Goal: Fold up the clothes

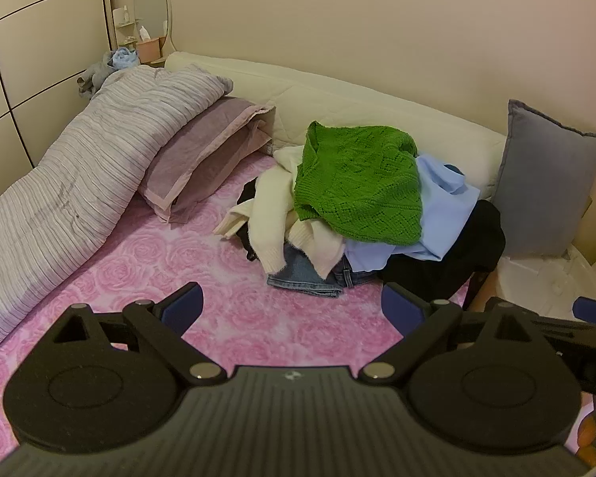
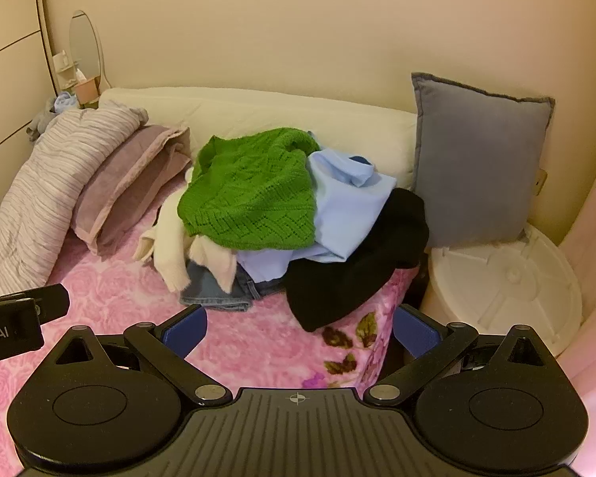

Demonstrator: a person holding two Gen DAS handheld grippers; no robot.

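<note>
A pile of clothes lies on the pink rose-patterned bed (image 1: 202,254) (image 2: 111,290) near its head. On top is a green knit sweater (image 1: 357,183) (image 2: 254,202). Under it are a light blue shirt (image 1: 445,206) (image 2: 349,206), a cream sweater (image 1: 274,206) (image 2: 171,238), denim jeans (image 1: 302,278) (image 2: 206,286) and a black garment (image 1: 457,254) (image 2: 357,270). My left gripper (image 1: 292,310) hovers open over the bedspread, short of the pile. My right gripper (image 2: 300,328) is open too, near the bed's right edge, just short of the black garment. Neither holds anything.
A striped grey duvet (image 1: 67,198) (image 2: 39,190) and a mauve pillow (image 1: 202,155) (image 2: 127,187) lie along the left. A grey cushion (image 1: 544,183) (image 2: 476,159) leans on the wall above a white round lid (image 2: 504,290). A cream headboard (image 1: 337,99) runs behind.
</note>
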